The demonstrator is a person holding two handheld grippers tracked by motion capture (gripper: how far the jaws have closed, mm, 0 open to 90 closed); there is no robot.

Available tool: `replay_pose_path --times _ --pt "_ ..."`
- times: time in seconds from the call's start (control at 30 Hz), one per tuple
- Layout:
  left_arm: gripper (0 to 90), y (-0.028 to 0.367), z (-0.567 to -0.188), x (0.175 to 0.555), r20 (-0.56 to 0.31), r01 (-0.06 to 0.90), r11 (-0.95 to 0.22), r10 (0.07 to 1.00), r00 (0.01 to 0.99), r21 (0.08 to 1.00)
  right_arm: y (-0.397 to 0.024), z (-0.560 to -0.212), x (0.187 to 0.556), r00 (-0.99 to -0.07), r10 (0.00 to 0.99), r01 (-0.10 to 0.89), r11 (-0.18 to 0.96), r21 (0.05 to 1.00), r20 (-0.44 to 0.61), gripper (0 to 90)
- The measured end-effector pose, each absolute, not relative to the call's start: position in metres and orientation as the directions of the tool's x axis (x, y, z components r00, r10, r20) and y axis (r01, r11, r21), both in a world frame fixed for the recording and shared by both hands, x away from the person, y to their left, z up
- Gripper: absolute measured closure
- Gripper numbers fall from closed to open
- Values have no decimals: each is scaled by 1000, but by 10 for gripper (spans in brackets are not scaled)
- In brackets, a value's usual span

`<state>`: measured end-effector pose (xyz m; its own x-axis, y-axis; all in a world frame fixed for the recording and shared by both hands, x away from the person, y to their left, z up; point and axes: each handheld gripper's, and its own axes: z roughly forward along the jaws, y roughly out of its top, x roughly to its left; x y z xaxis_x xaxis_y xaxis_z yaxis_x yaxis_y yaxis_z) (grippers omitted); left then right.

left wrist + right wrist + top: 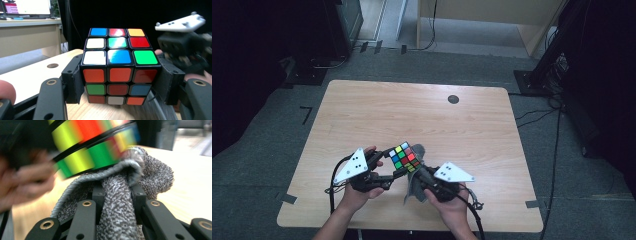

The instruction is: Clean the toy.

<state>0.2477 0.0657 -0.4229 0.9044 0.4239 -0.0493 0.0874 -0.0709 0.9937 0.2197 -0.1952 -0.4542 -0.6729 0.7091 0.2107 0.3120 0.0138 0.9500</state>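
At the left of the high view, the left gripper (388, 167) held the puzzle cube (405, 156) above the near part of the desk (362, 115), its fingers (75, 82) clamped on the cube's two opposite sides. Just right of it, the right gripper (418, 172) had its fingers (98, 195) pinched on a bunched grey cloth (416, 192), whose folded top touched the cube's underside in the right gripper view.

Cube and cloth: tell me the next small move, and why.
Probably rub the cloth across the cube face nearest it. The left gripper clamps the cube above the table, and the right gripper pinches the cloth right beside it.
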Motion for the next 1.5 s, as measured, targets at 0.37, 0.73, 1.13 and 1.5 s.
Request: replay_pose_path --times 0.37,0.73,1.13,1.5 --pt "348 64 -425 248 -56 101 -78 445 894 992 -191 -455 219 -684 706 317 60 946 185 725" --pt "348 60 -426 247 -46 103 -105 446 894 989 -176 -461 218 -738 654 326 129 937 166 709" --pt "349 58 -427 247 -55 115 -111 437 898 987 -169 -467 216 -758 620 351 124 928 204 705" --pt "348 57 -421 244 -64 111 -87 430 901 990 -185 -458 216 -707 669 336 33 941 229 702"
